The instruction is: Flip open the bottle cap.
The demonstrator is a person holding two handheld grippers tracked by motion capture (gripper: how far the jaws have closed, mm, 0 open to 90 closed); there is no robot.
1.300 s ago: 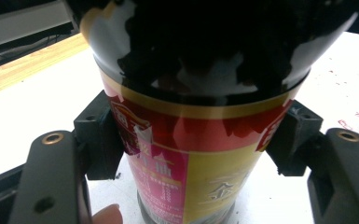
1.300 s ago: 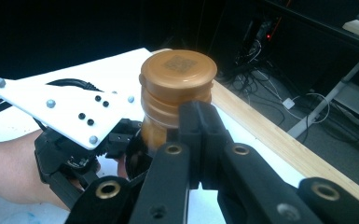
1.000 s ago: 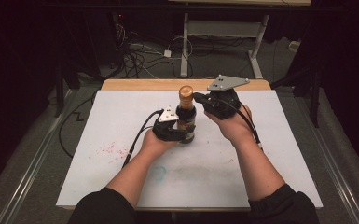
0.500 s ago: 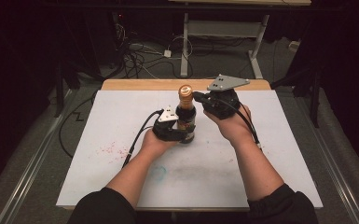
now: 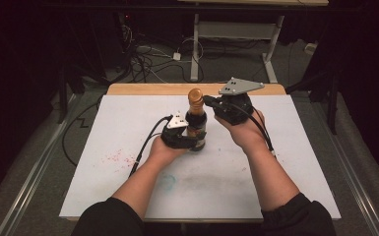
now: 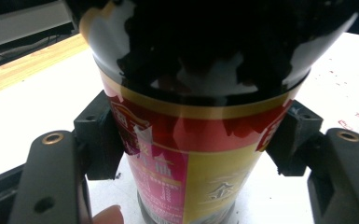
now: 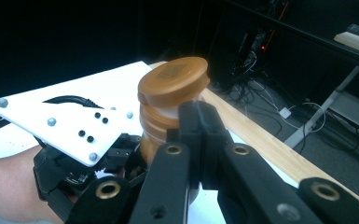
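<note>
Left gripper point(image 5: 191, 140) is clamping the lower body of the bottle point(image 5: 196, 129), its jaws pressing the red and gold label from both sides (the left gripper view shows the contact plainly). The bottle is standing upright on the white table point(image 5: 128, 123), nearer the far edge than the near one, about midway across. Right gripper point(image 5: 207, 101) is resting against the neck just under the brown cap point(image 5: 195, 94), jaws fully closed together and holding nothing. Step in hand, as judged: steadying the bottle for opening. The next move is calling for the right jaws to spread, seat around the cap and twist while the left is gripping firm.
</note>
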